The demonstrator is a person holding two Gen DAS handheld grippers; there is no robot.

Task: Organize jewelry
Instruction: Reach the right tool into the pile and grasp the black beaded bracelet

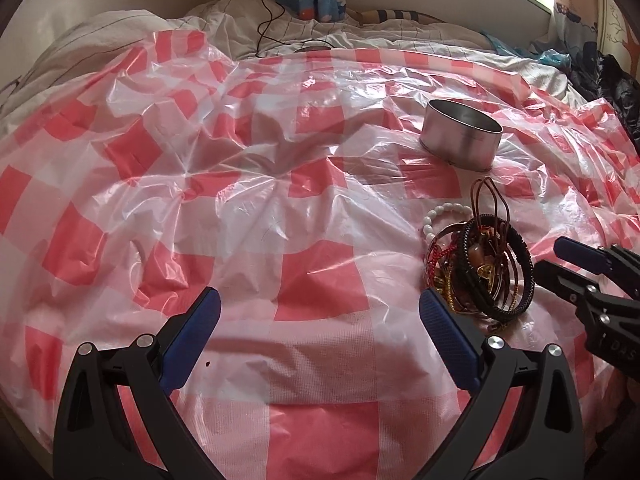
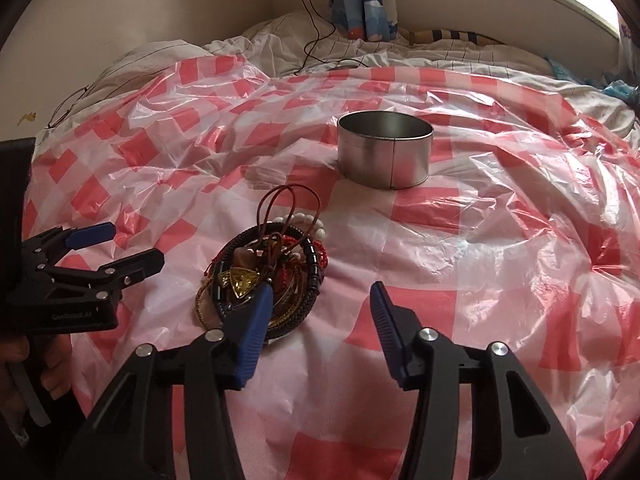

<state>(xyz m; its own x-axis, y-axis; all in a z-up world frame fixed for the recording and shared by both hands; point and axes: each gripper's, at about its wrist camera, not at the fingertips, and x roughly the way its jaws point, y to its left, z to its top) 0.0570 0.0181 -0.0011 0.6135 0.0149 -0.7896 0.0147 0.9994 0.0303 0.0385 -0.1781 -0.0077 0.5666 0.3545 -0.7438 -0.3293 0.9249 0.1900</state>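
Tangled pile of beaded, braided and corded bracelets [image 2: 264, 276] lies on the bed, between both claws.
Right claw [image 2: 320, 312], released, is nearer (its left finger overlaps the pile); left claw [image 1: 320, 320] is also released; round metal tin [image 2: 385, 154] sits beyond.

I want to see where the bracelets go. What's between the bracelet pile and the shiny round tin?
Nothing but bare checkered plastic sheet lies between the bracelet pile and the tin, shown best in the right wrist view. Only a brown cord loop pokes toward it.

Red-white checked sheet [image 2: 420, 304], silver tin [image 2: 385, 155], blue fingers [image 2: 252, 328]
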